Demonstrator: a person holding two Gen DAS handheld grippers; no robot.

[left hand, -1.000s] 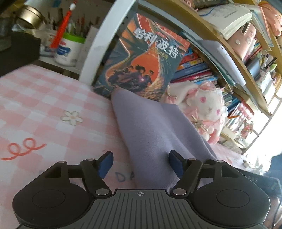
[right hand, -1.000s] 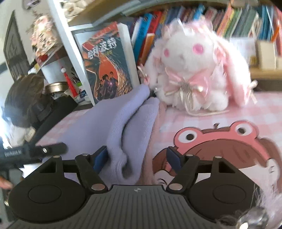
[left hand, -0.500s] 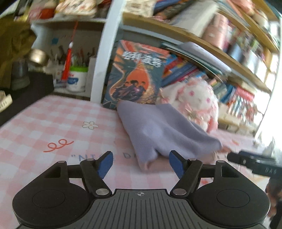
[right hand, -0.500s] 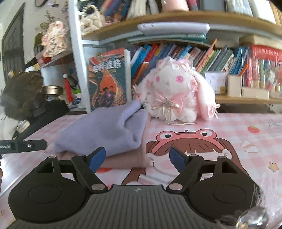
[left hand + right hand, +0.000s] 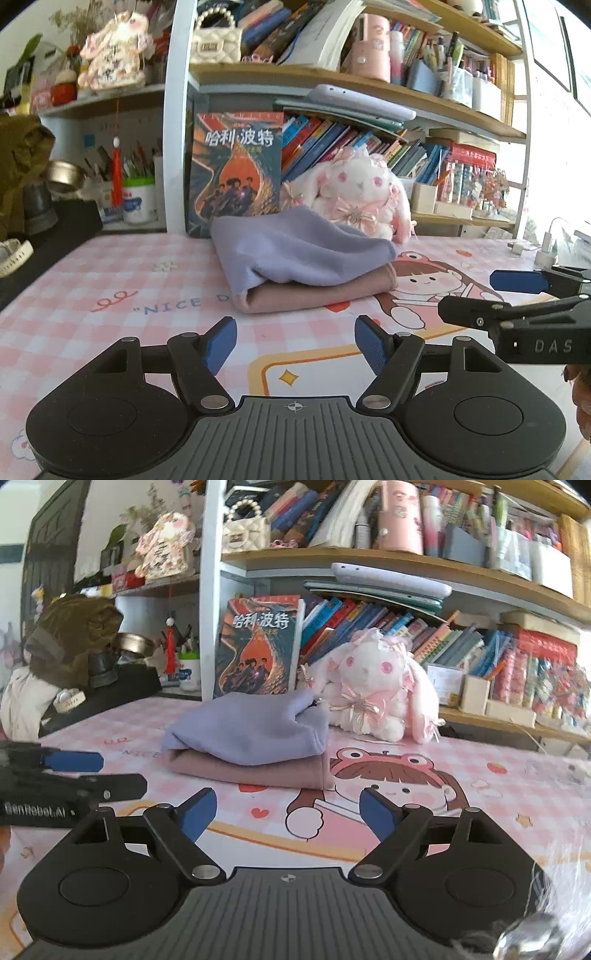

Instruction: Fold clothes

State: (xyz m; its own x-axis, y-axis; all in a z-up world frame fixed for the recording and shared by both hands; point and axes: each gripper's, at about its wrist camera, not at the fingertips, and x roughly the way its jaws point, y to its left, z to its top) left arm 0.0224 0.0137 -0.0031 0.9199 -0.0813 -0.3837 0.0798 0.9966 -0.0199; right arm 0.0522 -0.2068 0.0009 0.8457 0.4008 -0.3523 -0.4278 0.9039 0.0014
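Resting folded on pink checked worktop: lilac cloth stacked atop pink cloth, before plush rabbit and upright book. Left claw held wide, empty. Right claw opening, nothing between jaws.

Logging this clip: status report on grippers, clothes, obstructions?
Left hand-held gripper open, empty. Right hand-held gripper opening, empty. Purple garment folded atop pink garment. Plush rabbit touching stack behind.
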